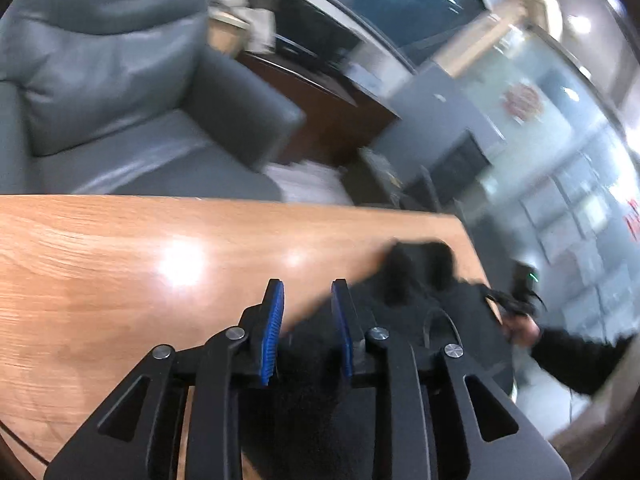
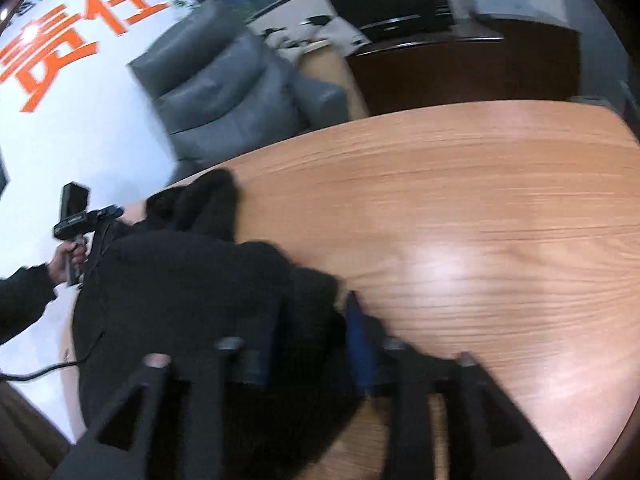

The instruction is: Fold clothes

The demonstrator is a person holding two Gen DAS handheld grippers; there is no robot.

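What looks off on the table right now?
The black garment lies bunched, not flat, its far end humped up near the wooden table edge. A thin cable runs across it. Nothing looks spilled or damaged.

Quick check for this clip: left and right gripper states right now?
Left gripper: open, nothing between its fingers, above the black garment and wooden table.
Right gripper: open, blurred, fingers over the garment; no grip visible.
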